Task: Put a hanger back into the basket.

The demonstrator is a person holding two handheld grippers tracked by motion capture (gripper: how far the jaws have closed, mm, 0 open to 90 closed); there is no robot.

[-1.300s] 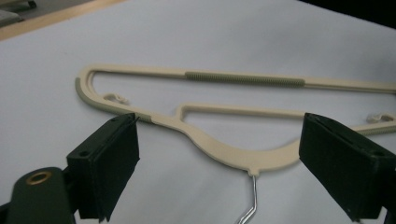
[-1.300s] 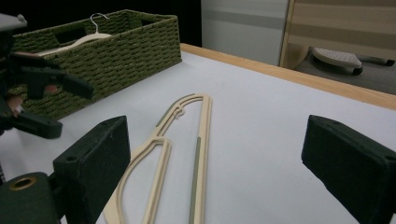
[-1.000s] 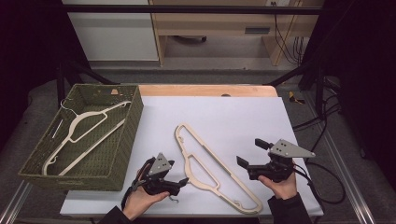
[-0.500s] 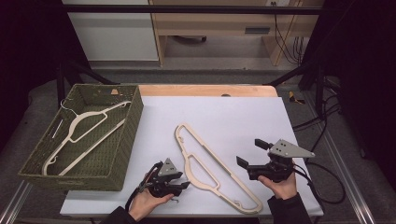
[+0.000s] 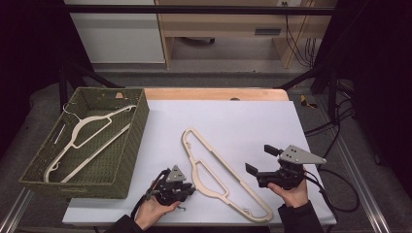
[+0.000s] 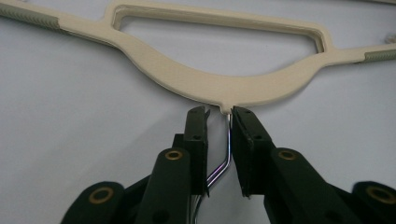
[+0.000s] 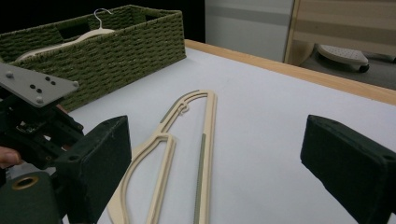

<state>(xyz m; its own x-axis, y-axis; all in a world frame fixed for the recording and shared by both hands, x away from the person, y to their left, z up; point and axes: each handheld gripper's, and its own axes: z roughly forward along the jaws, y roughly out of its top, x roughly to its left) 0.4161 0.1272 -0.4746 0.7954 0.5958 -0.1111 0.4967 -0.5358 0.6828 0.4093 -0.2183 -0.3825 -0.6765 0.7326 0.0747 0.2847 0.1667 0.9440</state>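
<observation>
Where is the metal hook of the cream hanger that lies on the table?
In the left gripper view, the metal hook runs between the jaws of the left gripper, just below the neck of the cream hanger, on the white table.

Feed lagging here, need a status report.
Left gripper jaws just closing around hanger hook, gap left. Right gripper open, beside hanger. Nothing in the way.

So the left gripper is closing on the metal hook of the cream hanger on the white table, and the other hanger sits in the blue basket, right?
Not quite: the basket is green woven, not blue, as the high view shows. The rest holds: the left gripper has just been closing, with the metal hook of the cream hanger between its jaws, and the other hanger lies in that basket.
</observation>
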